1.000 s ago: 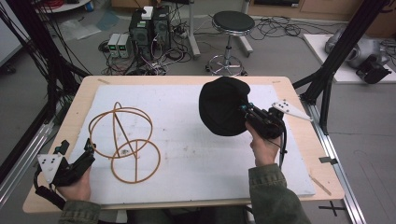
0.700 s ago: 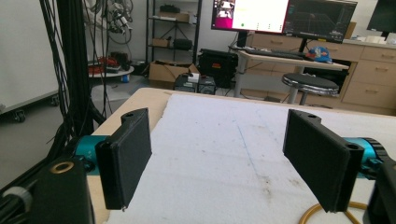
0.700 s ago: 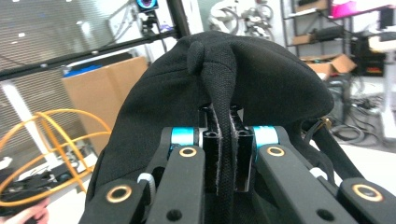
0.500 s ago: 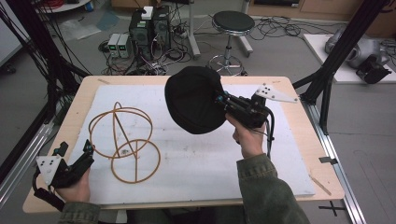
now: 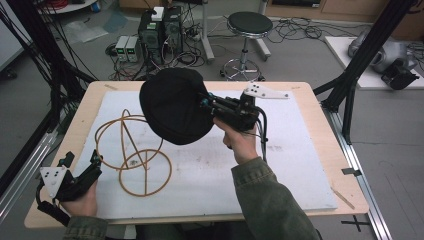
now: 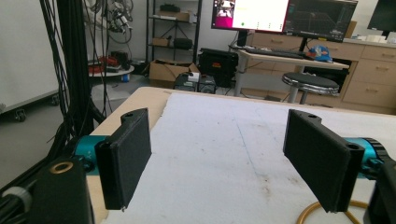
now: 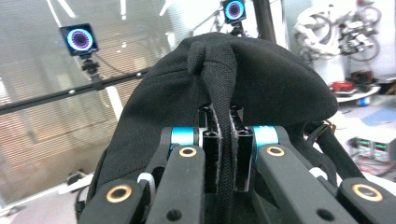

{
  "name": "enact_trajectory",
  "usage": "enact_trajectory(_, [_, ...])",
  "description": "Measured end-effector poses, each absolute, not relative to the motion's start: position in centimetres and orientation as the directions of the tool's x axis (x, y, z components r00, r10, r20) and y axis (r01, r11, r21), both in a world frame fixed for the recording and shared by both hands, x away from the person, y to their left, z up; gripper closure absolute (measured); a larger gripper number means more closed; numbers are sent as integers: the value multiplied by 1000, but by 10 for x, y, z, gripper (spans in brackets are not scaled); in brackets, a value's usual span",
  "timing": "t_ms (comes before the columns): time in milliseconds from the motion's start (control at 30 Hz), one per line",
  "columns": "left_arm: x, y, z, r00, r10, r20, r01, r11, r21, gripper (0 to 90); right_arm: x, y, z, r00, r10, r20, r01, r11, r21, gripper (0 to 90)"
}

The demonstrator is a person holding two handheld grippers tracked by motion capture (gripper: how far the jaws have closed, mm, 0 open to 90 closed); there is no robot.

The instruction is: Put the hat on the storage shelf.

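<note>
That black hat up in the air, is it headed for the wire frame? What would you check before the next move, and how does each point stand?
1. Grip on the hat: ok. The right tongs are shut on a fold of the black hat.
2. Hat off the table: ok, it is held above the white mat.
3. Wire frame standing free: ok, nothing rests on it.
4. Left tongs ready: ok, open with nothing between them, low at the table's near left corner beside the frame.
5. Hat's opening turned toward the frame: cannot tell, its underside is hidden.
6. Frame steady enough to take the hat: cannot tell, nothing holds it.
</note>
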State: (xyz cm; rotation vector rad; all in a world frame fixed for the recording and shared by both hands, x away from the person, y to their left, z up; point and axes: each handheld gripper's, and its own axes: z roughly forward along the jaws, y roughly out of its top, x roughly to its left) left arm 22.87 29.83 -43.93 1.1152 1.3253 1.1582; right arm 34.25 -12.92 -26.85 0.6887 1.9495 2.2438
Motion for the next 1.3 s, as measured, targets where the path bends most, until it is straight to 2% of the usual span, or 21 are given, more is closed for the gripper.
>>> enact_trajectory(267, [229, 301, -440, -73, 989, -130, 24, 132, 991, 233, 343, -83, -267, -929, 242, 281, 248, -160, 956, 871])
enact_trajectory(567, [230, 302, -441, -68, 989, -135, 23, 137, 990, 233, 344, -49, -262, -944, 163, 287, 260, -170, 950, 870])
enact_trajectory(767, [229, 304, -440, -67, 988, -138, 21, 140, 990, 233, 340, -25, -254, -957, 114, 268, 252, -132, 959, 870])
enact_trajectory(1033, [230, 305, -441, -65, 988, -141, 28, 143, 989, 234, 338, -9, -256, -963, 158, 221, 224, 2, 975, 864])
enact_trajectory(1300, [230, 307, -441, -66, 986, -152, 31, 154, 988, 233, 336, -2, -260, -964, 163, 211, 222, 51, 974, 857])
